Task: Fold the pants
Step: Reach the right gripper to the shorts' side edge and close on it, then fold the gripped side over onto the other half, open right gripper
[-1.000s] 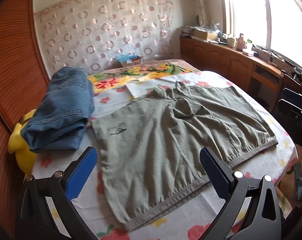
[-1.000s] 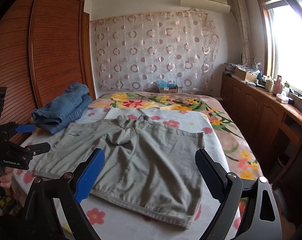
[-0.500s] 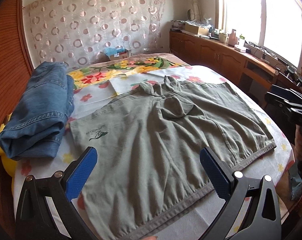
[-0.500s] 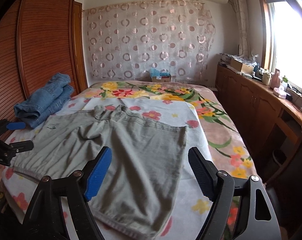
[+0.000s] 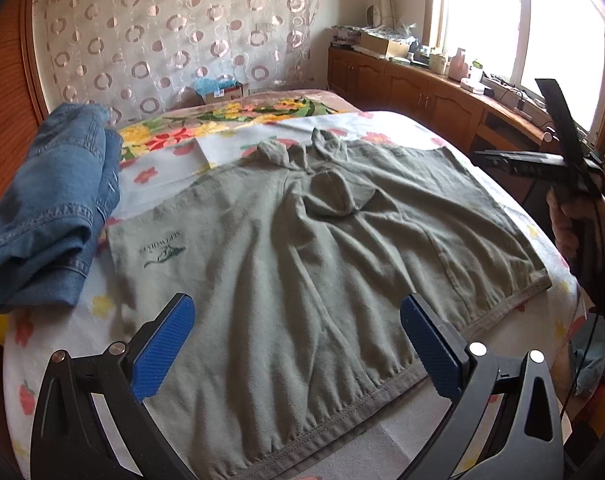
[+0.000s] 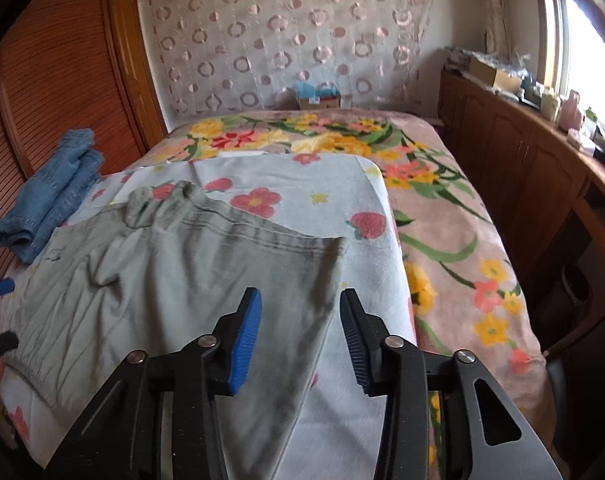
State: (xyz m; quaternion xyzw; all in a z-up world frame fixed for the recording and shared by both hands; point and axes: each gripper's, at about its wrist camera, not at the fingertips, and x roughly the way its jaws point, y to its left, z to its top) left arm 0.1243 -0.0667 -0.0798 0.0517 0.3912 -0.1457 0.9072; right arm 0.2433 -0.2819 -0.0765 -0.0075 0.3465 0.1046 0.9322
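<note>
The left gripper (image 5: 298,340) is hanging over the bed (image 6: 454,240), its fingers wide apart. The right gripper (image 6: 300,328) is leaning low, fingers partly apart and holding nothing. The grey pants (image 5: 302,248) are lying flat and wrinkly on the bed, beside the blue jeans (image 5: 50,208). Their hem is lying between the left fingers, and their corner is lying between the right ones.

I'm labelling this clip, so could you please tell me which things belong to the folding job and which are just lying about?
Job: grey-green shorts, left gripper, right gripper.
Lying about: folded jeans, cardboard box, floral blanket.
</note>
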